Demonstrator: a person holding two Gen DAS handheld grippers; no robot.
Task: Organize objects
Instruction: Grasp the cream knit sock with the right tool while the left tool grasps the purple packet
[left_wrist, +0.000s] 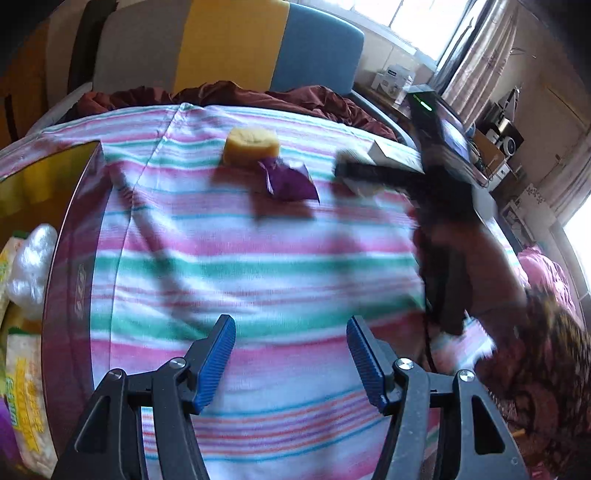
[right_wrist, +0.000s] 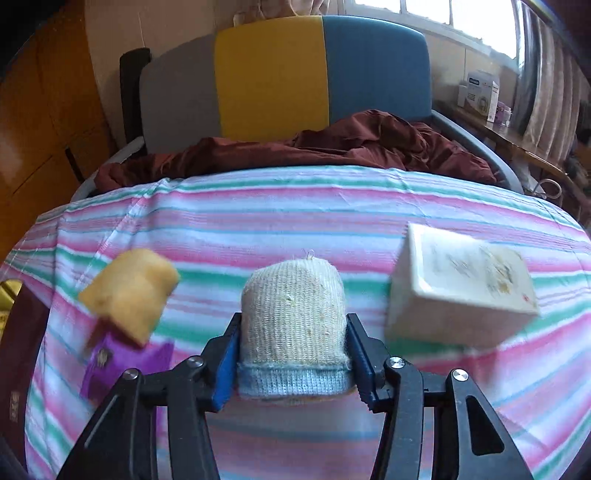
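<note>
Between the right hand-held gripper's (right_wrist: 292, 354) blue pads on the striped bed (right_wrist: 332, 221) sits a knitted roll (right_wrist: 293, 321), pinched mid-body; likely soft, light, squashable. Left hand-held gripper (left_wrist: 291, 354) hangs spread, empty.

Cream knitted cloth roll with pale blue cuff (right_wrist: 293, 325): coarse, matt. Striped pink-green cotton sheet (right_wrist: 295, 221): woven, matt. White rectangular box (right_wrist: 461, 284): probably cardboard, slightly glossy. Purple crinkled wrapper (left_wrist: 288, 181): shiny.

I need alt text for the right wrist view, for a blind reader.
The right tongs grip a rolled beige knit cloth with a blue hem on a striped sheet. A yellow sponge lies left, a white box right.
</note>
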